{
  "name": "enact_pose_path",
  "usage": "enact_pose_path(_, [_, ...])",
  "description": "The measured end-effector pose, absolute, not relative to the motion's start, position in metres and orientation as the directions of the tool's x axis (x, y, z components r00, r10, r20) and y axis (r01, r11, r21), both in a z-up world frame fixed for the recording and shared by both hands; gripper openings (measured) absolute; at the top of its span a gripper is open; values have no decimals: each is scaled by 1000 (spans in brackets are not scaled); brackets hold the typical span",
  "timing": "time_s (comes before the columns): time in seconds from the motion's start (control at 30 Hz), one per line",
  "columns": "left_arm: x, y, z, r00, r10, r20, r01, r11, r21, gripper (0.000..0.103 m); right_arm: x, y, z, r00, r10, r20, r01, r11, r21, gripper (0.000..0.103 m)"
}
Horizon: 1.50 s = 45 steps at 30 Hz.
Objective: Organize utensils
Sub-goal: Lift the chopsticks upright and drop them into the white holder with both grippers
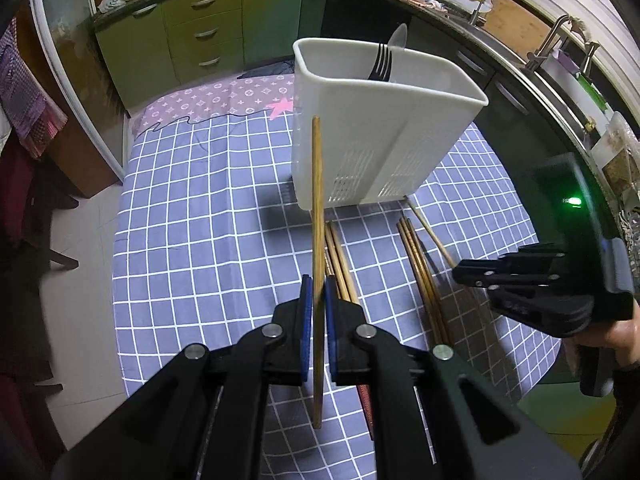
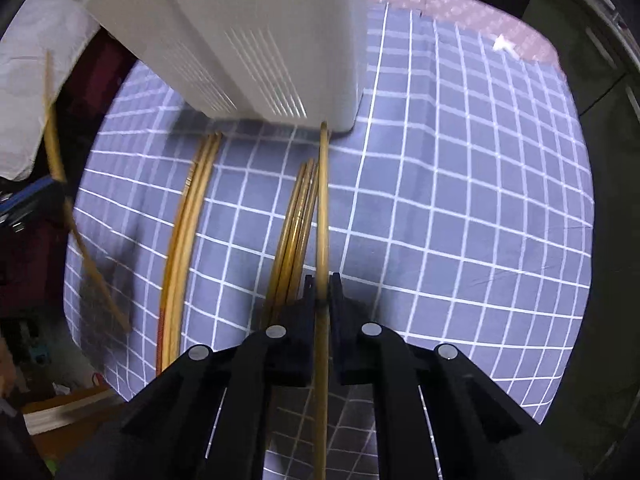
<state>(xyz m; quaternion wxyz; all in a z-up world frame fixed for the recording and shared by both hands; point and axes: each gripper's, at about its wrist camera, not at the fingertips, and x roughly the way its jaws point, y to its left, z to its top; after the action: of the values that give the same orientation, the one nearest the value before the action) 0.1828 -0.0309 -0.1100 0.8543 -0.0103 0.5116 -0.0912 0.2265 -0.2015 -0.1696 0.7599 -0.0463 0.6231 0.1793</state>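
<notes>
- Left gripper (image 1: 319,292): black linkage, blue pads; jaws closed on one wooden chopstick (image 1: 317,208), held lifted off the cloth and nearly in line with the fingers, its far tip just in front of the holder's near wall.
- Right gripper (image 2: 322,292): black jaws closed on a second chopstick (image 2: 322,208), a round, pale golden stick whose far tip ends at the holder's base.
- Utensil holder (image 1: 400,128): white plastic, rectangular, with rounded corners and slotted vents low on its walls; it stands toward the far right part of the table. Inside, a dark fork (image 1: 381,62) stands tines up beside a pale spoon (image 1: 398,40); the compartment cannot be told.
- Loose chopsticks: two bundles lie on the cloth near the holder's base, one (image 2: 294,216) just beside the right-held stick, the other (image 2: 192,220) further left in the right wrist view.
- Tablecloth (image 1: 208,208): blue-grey fabric with a white grid, pink patterned band at the far edge.
- Room: a kitchen with green cabinets (image 1: 208,32) and a dark worktop; a tap (image 1: 556,36) over a sink at right; pale tiled floor.
</notes>
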Motion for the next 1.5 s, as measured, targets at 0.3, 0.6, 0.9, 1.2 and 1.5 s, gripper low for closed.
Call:
enact_pose_path(0.3, [182, -25, -115, 443, -180, -878, 134, 982, -134, 7, 195, -241, -146, 229, 397, -889, -326, 892, 314, 8])
enact_pose_path(0.6, [174, -25, -106, 463, -188, -866, 144, 980, -136, 7, 168, -275, -100, 362, 474, -803, -346, 868, 356, 8])
enact_pose_path(0.9, [169, -23, -103, 479, -202, -854, 156, 977, -144, 7, 158, -286, -75, 449, 456, -768, -362, 879, 310, 7])
enact_pose_path(1.2, [163, -18, -94, 515, -233, -825, 175, 971, -165, 7, 160, -283, -68, 458, 454, -764, -380, 878, 293, 8])
enact_pose_path(1.5, [164, -18, -86, 537, -249, -806, 194, 966, -169, 7, 161, -280, -63, 464, 448, -764, -390, 878, 278, 8])
